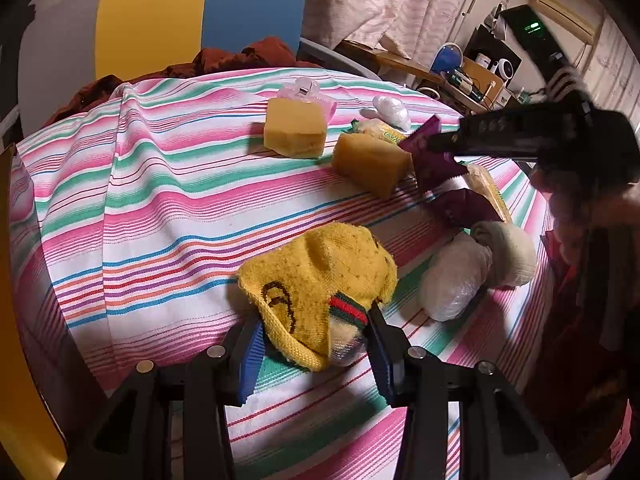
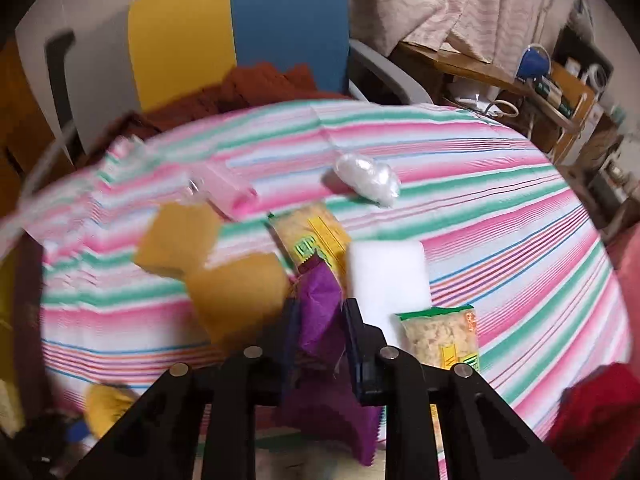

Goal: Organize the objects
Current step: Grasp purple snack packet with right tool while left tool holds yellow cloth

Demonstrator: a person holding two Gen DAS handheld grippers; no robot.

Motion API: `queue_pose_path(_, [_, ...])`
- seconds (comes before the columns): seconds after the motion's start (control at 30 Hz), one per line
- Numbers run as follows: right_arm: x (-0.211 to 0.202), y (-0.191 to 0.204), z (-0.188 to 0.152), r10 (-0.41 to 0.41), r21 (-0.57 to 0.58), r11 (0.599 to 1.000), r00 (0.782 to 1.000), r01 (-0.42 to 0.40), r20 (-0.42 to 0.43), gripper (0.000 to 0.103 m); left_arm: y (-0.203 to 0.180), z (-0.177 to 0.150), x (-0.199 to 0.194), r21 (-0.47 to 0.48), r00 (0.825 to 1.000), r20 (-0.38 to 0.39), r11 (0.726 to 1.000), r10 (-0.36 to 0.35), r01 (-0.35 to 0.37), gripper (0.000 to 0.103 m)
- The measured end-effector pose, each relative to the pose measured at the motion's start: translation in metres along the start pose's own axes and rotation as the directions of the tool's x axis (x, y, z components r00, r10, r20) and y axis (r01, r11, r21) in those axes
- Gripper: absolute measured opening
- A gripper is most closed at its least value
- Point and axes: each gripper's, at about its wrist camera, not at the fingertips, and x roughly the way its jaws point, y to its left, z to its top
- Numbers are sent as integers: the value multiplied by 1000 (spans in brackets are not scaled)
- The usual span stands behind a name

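Between the left gripper (image 1: 316, 344)'s spread jaws lies a yellow sock (image 1: 320, 288) on the striped worktop (image 1: 160, 208). Only the right wrist view shows the right gripper (image 2: 320, 332) clamping a purple wrapper (image 2: 320, 312), a white sponge (image 2: 386, 276) beyond, and a snack packet (image 2: 444, 336).

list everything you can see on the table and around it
sponges: 2, yellow, middle of table
sock: 1, yellow, near edge, between left fingers
purple packets: 2, one in right gripper, one on the cloth
snack packs: 2, clear and yellow
white block: 1
hair clip: 1, pink, far side
plastic bundles: 2, whitish
tablecloth: 1, striped
chair: 1, yellow and blue
left gripper: around sock
right gripper: gripping packet
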Motion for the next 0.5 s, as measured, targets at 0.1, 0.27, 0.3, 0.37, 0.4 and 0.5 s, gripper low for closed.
queue_pose_path(0.1, [-17, -14, 5, 83, 89, 992, 993, -90, 86, 7, 0, -1, -1, -1, 1000, 8, 1000, 3, -3, 45])
queue_pose_path(0.27, [-26, -27, 6, 223, 169, 955, 966, -244, 134, 6, -1, 0, -5, 10, 1000, 0, 1000, 7, -7, 43])
queue_pose_path(0.3, [-25, -26, 6, 214, 165, 958, 969, -233, 126, 6, -3, -1, -5, 16, 1000, -2, 1000, 12, -12, 43])
queue_pose_path(0.37, [-23, -26, 6, 216, 166, 958, 970, -233, 115, 7, -3, -2, -4, 20, 1000, -4, 1000, 17, -16, 43])
queue_pose_path(0.4, [-23, -22, 6, 199, 154, 965, 974, -214, 110, 7, -3, -3, -4, 21, 1000, -4, 1000, 18, -18, 43])
queue_pose_path(0.5, [-11, -13, 3, 149, 100, 983, 987, -154, 54, 18, -5, -4, -4, 29, 1000, -6, 999, 23, -22, 43])
